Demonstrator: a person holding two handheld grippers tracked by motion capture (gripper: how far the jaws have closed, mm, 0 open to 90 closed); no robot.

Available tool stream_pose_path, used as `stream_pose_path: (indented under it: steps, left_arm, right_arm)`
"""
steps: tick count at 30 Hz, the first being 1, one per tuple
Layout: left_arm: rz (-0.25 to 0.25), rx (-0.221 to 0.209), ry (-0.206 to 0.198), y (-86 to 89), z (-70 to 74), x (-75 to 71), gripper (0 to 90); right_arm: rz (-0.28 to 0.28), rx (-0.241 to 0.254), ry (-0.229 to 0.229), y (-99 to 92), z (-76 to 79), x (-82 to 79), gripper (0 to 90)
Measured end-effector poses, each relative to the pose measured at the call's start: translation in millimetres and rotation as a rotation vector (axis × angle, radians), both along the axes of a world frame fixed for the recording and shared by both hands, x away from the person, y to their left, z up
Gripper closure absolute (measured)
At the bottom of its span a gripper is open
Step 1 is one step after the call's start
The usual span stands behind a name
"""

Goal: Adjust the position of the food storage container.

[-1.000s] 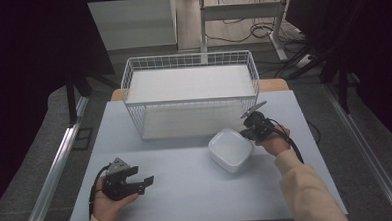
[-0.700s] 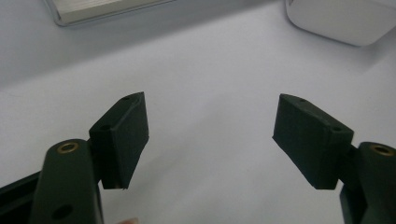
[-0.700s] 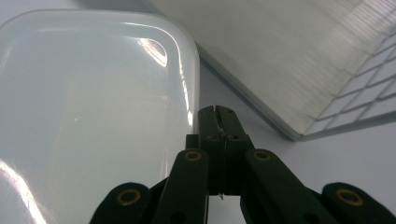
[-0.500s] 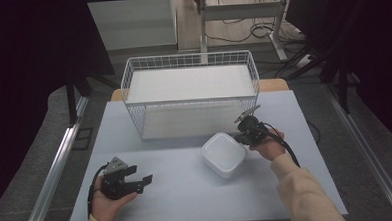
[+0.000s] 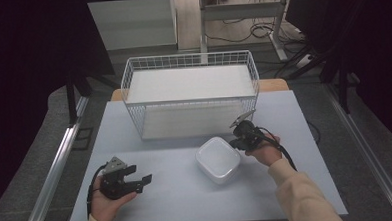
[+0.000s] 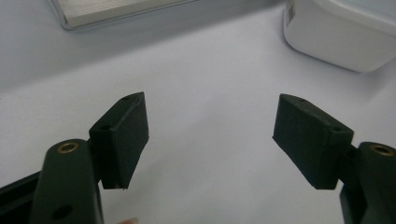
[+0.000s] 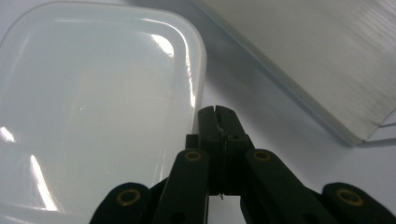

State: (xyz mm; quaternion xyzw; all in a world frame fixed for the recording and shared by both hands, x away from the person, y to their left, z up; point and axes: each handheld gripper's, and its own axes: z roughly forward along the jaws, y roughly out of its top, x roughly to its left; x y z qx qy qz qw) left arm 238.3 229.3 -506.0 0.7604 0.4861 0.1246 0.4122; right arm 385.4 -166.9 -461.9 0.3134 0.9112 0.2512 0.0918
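High view: the white lidded container (image 5: 217, 159) sits on the bench (image 5: 177, 191), in front of the wire basket (image 5: 191, 93) and clear of it. The right tongs (image 5: 239, 138) are at the container's right edge. Right gripper view: these tongs are fully closed, pad against pad, with nothing between them; the tips lie just beside the container's rim (image 7: 198, 70). The left tongs (image 5: 146, 177), well apart at the bench's front left, are spread wide and empty.

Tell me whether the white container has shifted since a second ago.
Yes. The white container has slid left and nearer the table's front edge, away from the wire basket, with the shut right gripper against its edge.
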Motion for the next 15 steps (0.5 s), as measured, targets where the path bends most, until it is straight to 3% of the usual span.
stream_pose_path:
  steps: [15]
  left_arm:
    - [-0.003,-0.001,-0.001,-2.2,0.0,-0.4,26.5]
  right_arm:
    - [-0.033,-0.003,0.047,-25.5,-8.0,-21.9,90.0]
